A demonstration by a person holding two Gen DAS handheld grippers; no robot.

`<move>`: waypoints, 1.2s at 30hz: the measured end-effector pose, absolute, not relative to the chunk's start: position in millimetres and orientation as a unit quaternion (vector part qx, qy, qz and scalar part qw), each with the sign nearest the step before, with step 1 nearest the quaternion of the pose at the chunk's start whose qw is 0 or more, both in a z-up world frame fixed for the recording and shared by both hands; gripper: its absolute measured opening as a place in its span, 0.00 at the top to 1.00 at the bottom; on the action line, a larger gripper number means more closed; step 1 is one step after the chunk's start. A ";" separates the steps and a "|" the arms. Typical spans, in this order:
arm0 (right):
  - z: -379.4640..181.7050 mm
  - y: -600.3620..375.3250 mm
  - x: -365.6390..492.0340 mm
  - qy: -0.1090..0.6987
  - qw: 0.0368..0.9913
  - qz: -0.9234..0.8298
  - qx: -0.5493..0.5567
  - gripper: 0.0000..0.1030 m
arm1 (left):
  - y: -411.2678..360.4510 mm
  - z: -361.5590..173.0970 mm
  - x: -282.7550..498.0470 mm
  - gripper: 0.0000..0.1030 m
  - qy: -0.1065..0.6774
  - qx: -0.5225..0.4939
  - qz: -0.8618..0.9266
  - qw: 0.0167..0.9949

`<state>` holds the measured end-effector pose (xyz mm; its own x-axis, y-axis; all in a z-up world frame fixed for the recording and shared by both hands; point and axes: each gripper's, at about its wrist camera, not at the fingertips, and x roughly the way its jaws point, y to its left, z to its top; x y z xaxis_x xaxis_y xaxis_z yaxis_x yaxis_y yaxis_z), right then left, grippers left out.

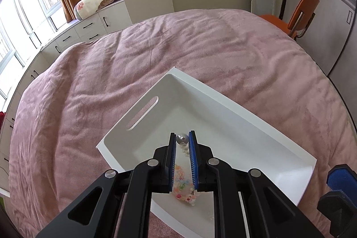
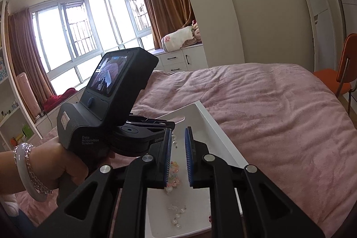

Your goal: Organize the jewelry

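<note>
A white tray lies on the pink bedspread. My left gripper hangs over the tray, its blue-padded fingers closed on a silver pearl-like earring. Below it in the tray lie a colourful bead bracelet and small pale beads. My right gripper is open and empty above the same tray. The pastel bead bracelet and a pearl piece lie under it. The left gripper's body, held by a hand, is to its left.
The pink bedspread surrounds the tray. An orange chair stands at the far right of the bed. White drawers and a window run along the left. The right gripper's blue pad shows at the lower right.
</note>
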<state>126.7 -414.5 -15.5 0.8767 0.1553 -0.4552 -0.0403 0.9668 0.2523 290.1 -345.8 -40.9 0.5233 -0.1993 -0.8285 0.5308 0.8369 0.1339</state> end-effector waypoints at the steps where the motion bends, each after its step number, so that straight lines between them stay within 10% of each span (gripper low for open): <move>1: -15.7 -413.9 127.1 0.244 0.962 0.048 0.116 0.85 | -344.9 -40.9 289.9 0.83 0.438 0.188 -0.214 0.853; 3: -16.8 -412.0 128.3 0.248 0.962 0.039 0.108 0.76 | -342.4 -39.6 289.7 0.75 0.434 0.186 -0.212 0.856; 5: -17.6 -410.8 127.5 0.247 0.963 0.027 0.104 0.37 | -338.0 -37.4 289.2 0.65 0.429 0.182 -0.209 0.860; 6: -17.5 -410.1 126.6 0.245 0.964 0.021 0.102 0.35 | -335.4 -36.1 289.1 0.62 0.427 0.179 -0.208 0.862; 19: -21.7 -392.1 132.8 0.254 0.965 0.004 0.065 0.24 | -272.3 -6.6 276.4 0.41 0.351 0.115 -0.189 0.910; 23: -24.9 -385.3 136.8 0.262 0.963 -0.006 0.057 0.05 | -246.6 1.5 267.7 0.33 0.325 0.085 -0.182 0.924; 36: -47.7 -367.8 139.4 0.396 0.918 0.013 0.001 0.05 | -216.0 -27.7 225.4 0.10 0.322 0.056 -0.147 0.934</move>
<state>139.4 -367.8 -47.7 0.6858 0.0236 -0.7274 -0.0226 0.9997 0.0111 225.4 -216.0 -27.7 0.7501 -0.2387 -0.6168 0.3102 0.9506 0.0094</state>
